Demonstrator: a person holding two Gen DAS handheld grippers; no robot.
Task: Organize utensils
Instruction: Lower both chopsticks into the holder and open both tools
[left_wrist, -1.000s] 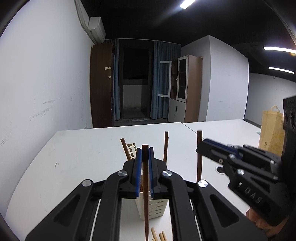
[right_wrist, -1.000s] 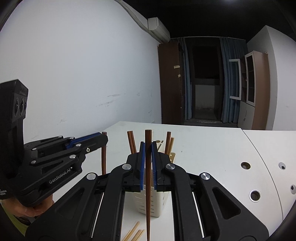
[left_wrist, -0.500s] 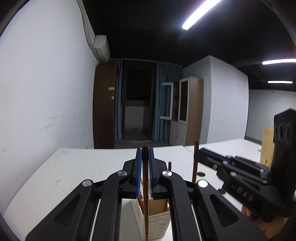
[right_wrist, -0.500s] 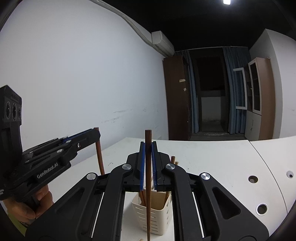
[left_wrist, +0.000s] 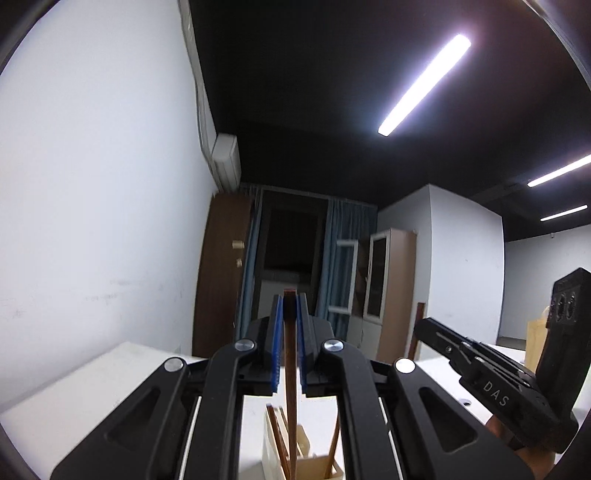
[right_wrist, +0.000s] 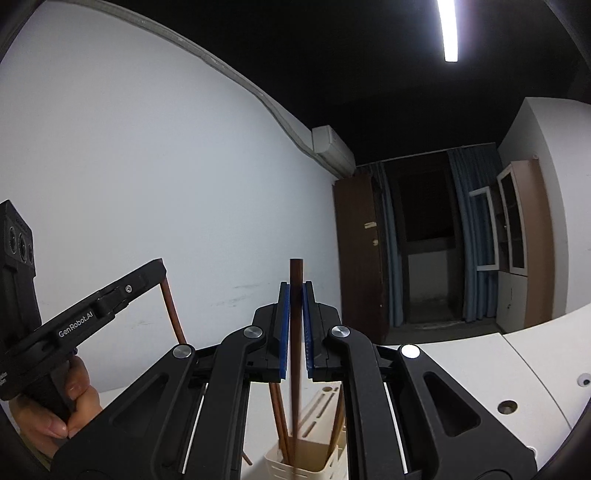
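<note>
Left wrist view: left gripper (left_wrist: 290, 343) fingers pinch a dark brown chopstick (left_wrist: 290, 387) between the blue pads, stick upright, long axis running vert. thru the grip, top end poking just above the fingertips, lower end dropping toward the cream holder (left_wrist: 295, 463) at the bottom edge. Holder sits on the white tabletop (left_wrist: 92, 384), directly below the fingers, w/ a few other sticks already standing in it, leaning.

Right wrist view: right gripper (right_wrist: 295, 332) fingers likewise clamp a second brown chopstick (right_wrist: 295, 350), also vert., top end well above the pads, lower part heading into the holder's mouth (right_wrist: 306, 458); whether its tip is inside or just in front of the rim, can't tell. Left gripper shows at the left side here (right_wrist: 157, 271), its stick hanging down at a slight tilt, a person's hand (right_wrist: 59, 406) on the handle.

Judgement: both sticks point down at the holder; right one looks nearer the opening, so prob. it drops first. Coming move = lower straight along the stick's axis, then let go.
</note>
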